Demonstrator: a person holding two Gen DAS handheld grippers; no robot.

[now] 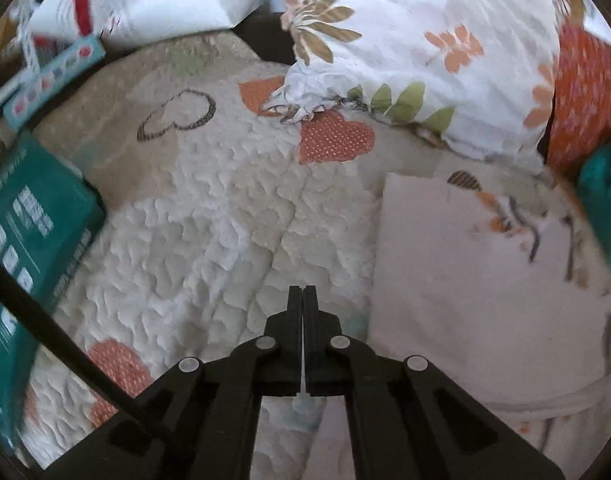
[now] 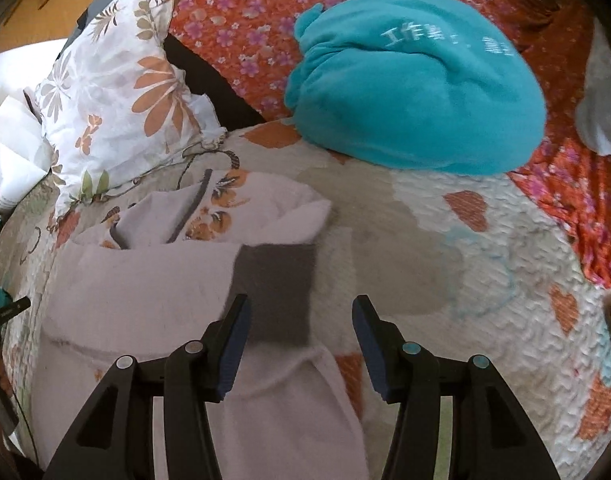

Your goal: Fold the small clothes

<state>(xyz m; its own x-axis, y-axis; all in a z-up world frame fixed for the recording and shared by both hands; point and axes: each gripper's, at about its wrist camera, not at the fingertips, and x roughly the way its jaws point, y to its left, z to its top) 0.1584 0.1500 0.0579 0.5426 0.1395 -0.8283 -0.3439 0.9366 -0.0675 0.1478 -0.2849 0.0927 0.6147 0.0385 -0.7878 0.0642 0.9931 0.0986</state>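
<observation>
Black fingers of my left gripper (image 1: 302,294) meet flat against each other, nothing pinched between them, over the white quilt (image 1: 193,232). Just to their right lies the garment (image 1: 477,280), pale pink and fuzzy, one straight edge running away from me, with an orange flower print near its top. A teal box (image 1: 29,240) sits at the left edge and a floral pillow (image 1: 405,52) lies beyond.

From my right wrist, my right gripper (image 2: 300,312) stands about half open, its blue pads apart and pressing on nothing. Below the gap lie the garment's (image 2: 145,292) right edge and a dark grey patch (image 2: 277,292) on it. The pink cloth lies mostly flat, partly folded over, with grey-trimmed flower-print fabric showing at its far end. Farther off, a teal bundle (image 2: 417,88) rests on the quilt (image 2: 505,320), at the edge of a red flowered sheet (image 2: 241,20), and the pillow (image 2: 117,92) lies at the left.
</observation>
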